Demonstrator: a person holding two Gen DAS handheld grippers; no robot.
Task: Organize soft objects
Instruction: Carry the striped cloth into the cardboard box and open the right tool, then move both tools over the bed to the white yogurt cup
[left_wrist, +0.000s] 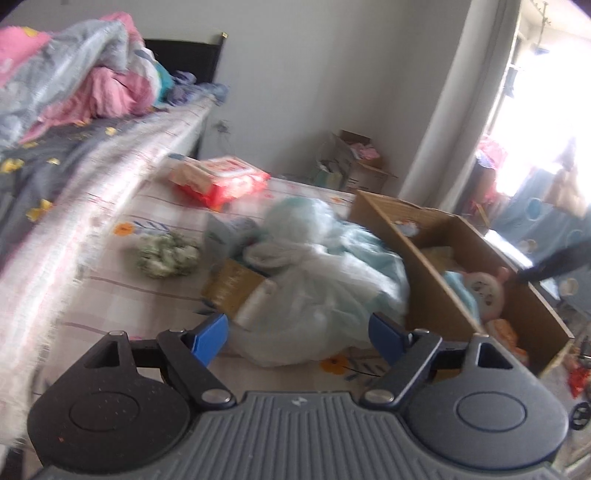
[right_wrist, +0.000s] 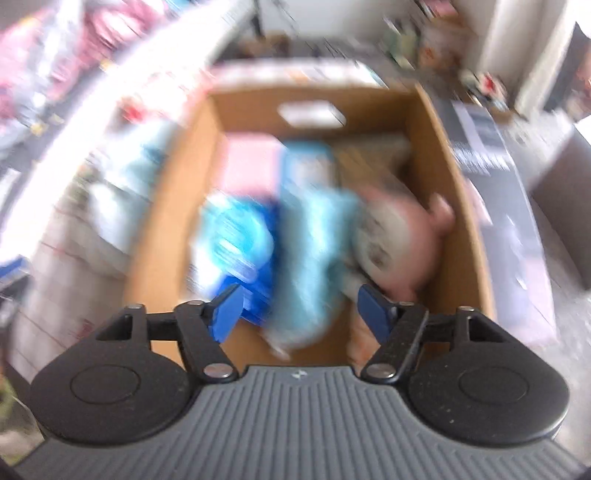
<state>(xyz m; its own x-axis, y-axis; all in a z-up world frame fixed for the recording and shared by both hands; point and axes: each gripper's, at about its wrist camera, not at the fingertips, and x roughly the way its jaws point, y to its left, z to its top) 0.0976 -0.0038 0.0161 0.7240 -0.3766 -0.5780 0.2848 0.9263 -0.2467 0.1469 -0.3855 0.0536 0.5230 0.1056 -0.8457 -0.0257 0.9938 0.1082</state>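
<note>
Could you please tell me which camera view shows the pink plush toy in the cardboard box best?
The left wrist view shows it best: the pink plush toy is fairly sharp, its pale patterned face visible in the cardboard box. The right wrist view sees the toy closer, from above, but motion blur smears its details.

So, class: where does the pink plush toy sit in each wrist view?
Left wrist: pink plush toy at right, inside the cardboard box.
Right wrist: toy, blurred, right of centre against the box's right wall.
Shared landmark: the box.
</note>
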